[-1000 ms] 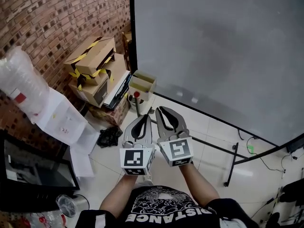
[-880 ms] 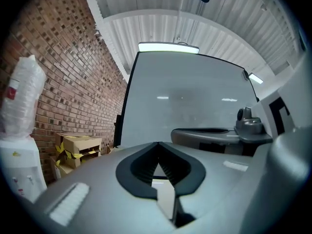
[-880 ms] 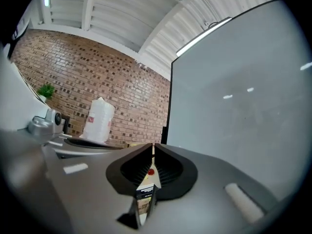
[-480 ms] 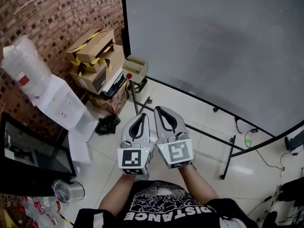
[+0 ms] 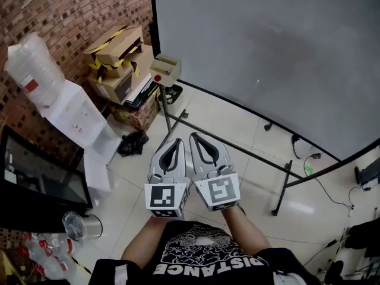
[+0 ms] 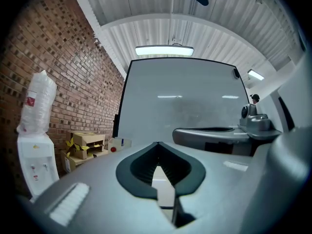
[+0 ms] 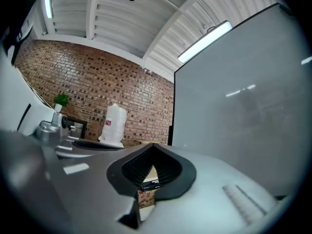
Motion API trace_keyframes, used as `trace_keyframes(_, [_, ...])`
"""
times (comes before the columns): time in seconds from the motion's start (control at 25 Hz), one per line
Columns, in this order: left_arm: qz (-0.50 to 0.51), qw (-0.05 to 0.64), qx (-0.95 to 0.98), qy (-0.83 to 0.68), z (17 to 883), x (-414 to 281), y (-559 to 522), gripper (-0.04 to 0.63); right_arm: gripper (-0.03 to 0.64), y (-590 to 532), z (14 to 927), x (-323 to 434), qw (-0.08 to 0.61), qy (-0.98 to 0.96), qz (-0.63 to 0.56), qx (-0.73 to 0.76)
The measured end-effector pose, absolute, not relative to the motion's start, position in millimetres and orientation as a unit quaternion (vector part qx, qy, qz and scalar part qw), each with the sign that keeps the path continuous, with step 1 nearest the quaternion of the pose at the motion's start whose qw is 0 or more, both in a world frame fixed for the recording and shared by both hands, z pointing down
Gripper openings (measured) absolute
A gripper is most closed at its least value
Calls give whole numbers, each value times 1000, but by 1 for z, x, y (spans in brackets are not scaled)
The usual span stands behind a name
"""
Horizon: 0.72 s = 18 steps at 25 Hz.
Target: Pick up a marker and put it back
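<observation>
I see no marker plainly. A small open carton (image 5: pixel 165 70) sits at the whiteboard's (image 5: pixel 267 52) lower left corner, with a small red round thing (image 5: pixel 160 78) at its front; whether that is a marker's cap I cannot tell. The carton (image 6: pixel 119 143) also shows in the left gripper view. My left gripper (image 5: pixel 176 140) and right gripper (image 5: pixel 193 135) are held side by side in front of my chest, well short of the carton. Each is shut with nothing between its jaws. The left gripper (image 6: pixel 158 143) and the right gripper (image 7: pixel 152 145) both point toward the whiteboard.
Stacked cardboard boxes (image 5: pixel 119 64) stand against the brick wall (image 5: pixel 71 16) at the left. A water dispenser (image 5: pixel 71 111) with a bottle (image 5: pixel 32 70) is further left. The whiteboard's black stand legs (image 5: pixel 282 189) and cables (image 5: pixel 314 177) cross the tiled floor.
The view has shifted: the carton and whiteboard edge now sit further up and left. Both grippers stay shut side by side and appear slightly lower.
</observation>
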<state>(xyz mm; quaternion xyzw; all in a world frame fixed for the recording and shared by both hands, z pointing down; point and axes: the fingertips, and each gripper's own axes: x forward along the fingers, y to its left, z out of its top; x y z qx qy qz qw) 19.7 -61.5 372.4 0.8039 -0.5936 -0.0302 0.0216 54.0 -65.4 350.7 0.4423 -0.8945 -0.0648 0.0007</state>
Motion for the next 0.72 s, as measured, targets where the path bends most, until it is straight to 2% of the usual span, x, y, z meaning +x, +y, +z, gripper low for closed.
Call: trace_keyframes(0.72, [-22,8,814,-580,372,37,-47,5,0,-51,346,73,-15,-887,-66,456])
